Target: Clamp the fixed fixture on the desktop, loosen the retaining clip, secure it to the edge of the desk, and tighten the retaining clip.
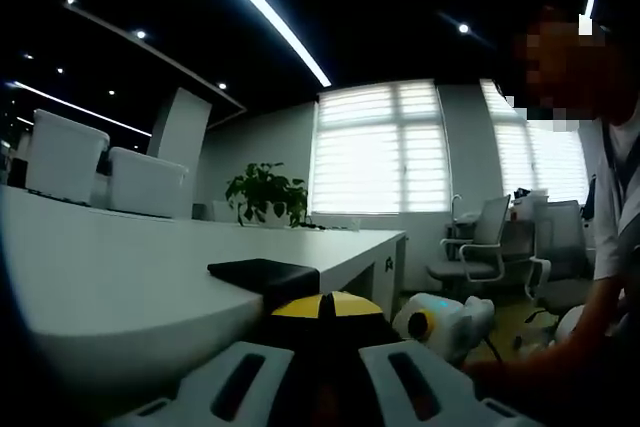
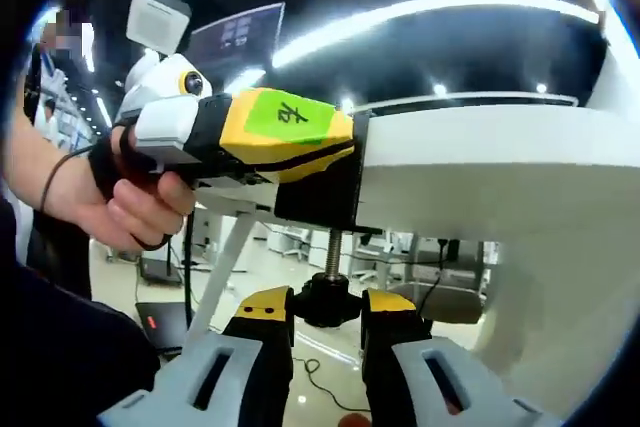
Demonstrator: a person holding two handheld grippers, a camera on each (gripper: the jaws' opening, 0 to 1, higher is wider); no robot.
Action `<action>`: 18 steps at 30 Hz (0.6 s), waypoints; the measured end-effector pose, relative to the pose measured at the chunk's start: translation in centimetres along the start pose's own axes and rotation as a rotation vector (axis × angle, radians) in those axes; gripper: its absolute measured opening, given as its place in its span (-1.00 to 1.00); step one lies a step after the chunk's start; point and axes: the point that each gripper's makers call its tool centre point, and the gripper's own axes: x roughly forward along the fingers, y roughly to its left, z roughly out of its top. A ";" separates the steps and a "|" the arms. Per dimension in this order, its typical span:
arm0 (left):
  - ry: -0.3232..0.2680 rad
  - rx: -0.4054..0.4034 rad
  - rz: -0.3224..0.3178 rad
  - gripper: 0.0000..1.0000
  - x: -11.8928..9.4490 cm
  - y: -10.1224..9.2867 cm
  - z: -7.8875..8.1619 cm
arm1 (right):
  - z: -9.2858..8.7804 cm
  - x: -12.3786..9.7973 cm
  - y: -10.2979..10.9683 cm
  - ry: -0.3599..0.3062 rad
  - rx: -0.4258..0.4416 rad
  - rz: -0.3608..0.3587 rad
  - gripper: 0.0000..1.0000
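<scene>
Right gripper view: right gripper (image 2: 327, 332) pinches the screw knob (image 2: 327, 299) under the desk (image 2: 480, 177) edge; left gripper (image 2: 345, 162) grips the black fixture (image 2: 318, 192) there; jaws may slip if the knob binds.

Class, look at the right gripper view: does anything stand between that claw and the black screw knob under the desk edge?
Nothing visible does. The right claw already has the screw knob between its jaws, below the clamp fixture on the desk edge.
</scene>
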 end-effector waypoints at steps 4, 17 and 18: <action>0.000 0.000 0.004 -0.97 0.0 -0.1 0.0 | 0.3 0.0 0.7 0.007 -0.002 0.051 -0.51; 0.033 0.016 -0.004 -0.97 0.0 -0.2 -0.2 | 0.1 -0.6 1.2 0.027 -0.049 0.014 -0.35; 0.034 0.027 0.001 -0.97 0.0 -0.2 -0.2 | 0.4 -0.8 1.4 0.019 -0.060 -0.002 -0.25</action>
